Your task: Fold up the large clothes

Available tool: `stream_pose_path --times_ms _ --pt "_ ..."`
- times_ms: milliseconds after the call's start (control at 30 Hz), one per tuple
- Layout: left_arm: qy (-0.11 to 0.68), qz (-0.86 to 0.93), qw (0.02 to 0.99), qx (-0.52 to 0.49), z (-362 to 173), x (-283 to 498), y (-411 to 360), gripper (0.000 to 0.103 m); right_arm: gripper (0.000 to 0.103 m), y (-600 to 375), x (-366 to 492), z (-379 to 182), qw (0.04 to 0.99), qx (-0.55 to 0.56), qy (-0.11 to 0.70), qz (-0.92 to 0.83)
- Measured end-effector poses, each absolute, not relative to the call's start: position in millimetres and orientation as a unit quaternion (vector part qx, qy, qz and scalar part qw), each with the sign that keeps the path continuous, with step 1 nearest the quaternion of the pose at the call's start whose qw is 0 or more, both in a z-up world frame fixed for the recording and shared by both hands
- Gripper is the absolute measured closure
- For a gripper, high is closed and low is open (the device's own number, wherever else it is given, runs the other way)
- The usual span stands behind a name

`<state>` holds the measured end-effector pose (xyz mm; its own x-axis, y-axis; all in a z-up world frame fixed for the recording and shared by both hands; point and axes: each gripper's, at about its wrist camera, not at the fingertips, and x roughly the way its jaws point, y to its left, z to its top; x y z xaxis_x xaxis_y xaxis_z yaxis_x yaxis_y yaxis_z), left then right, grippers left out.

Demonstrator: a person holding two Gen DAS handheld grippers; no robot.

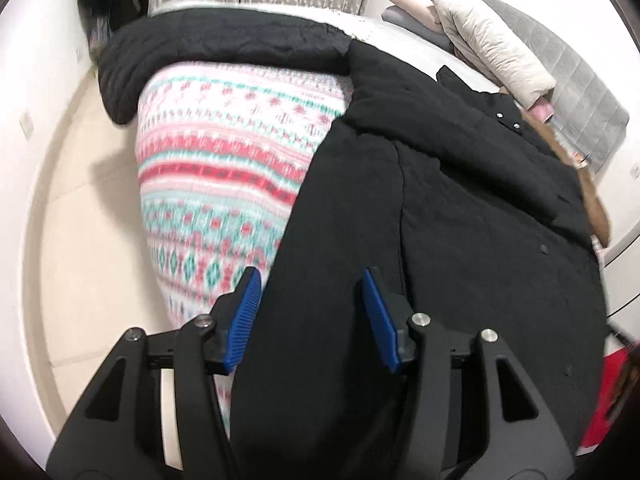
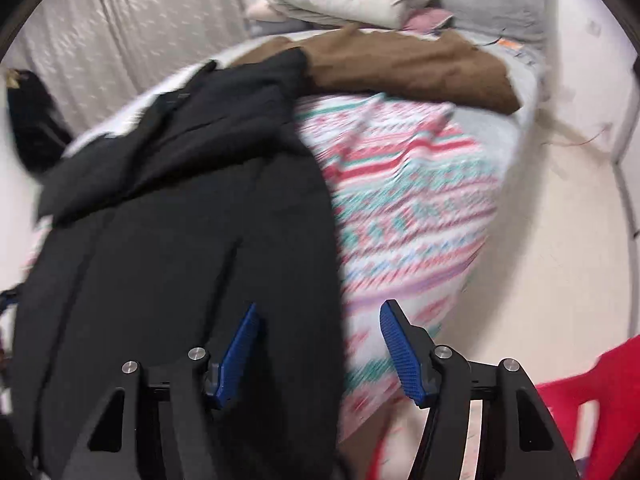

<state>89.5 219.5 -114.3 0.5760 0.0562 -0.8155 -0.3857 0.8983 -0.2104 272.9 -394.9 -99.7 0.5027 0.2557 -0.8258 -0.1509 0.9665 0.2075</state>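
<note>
Black coat (image 1: pixel 460 200) spread lengthwise on bed's patterned blanket (image 1: pixel 240 152) | left claw (image 1: pixel 310 280) half open above coat's edge, holding nothing | right claw (image 2: pixel 318 312) half open, empty | no readable writing

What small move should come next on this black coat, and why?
Probably lower both grippers onto the black coat's near edge and close on it. The left gripper and right gripper are both open and hold nothing, each hovering over one long side of the coat, which lies lengthwise on the patterned blanket, not yet folded end to end.
</note>
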Motion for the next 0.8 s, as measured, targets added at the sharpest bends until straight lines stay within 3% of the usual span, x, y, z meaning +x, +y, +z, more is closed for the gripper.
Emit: stream_pose_path --times_ms 233,433,633,800 --pt "0.456 0.057 0.807 -0.371 -130.3 35.8 270.5 0.042 0.038 -410.6 207.8 -116.3 0.837 0.133 0.504 0.169" --pt "0.446 0.024 0.76 -0.472 -160.9 -8.6 277.2 0.036 0.037 -438.7 175.3 -134.1 0.812 0.195 0.529 0.15" --pt "0.414 0.019 0.73 -0.544 -185.7 -40.7 268.8 0.027 0.037 -453.6 164.8 -169.2 0.737 0.327 0.571 0.154" --pt "0.401 0.011 0.708 -0.582 -206.1 -64.0 269.3 0.024 0.037 -454.1 152.6 -177.7 0.729 0.329 0.589 0.117"
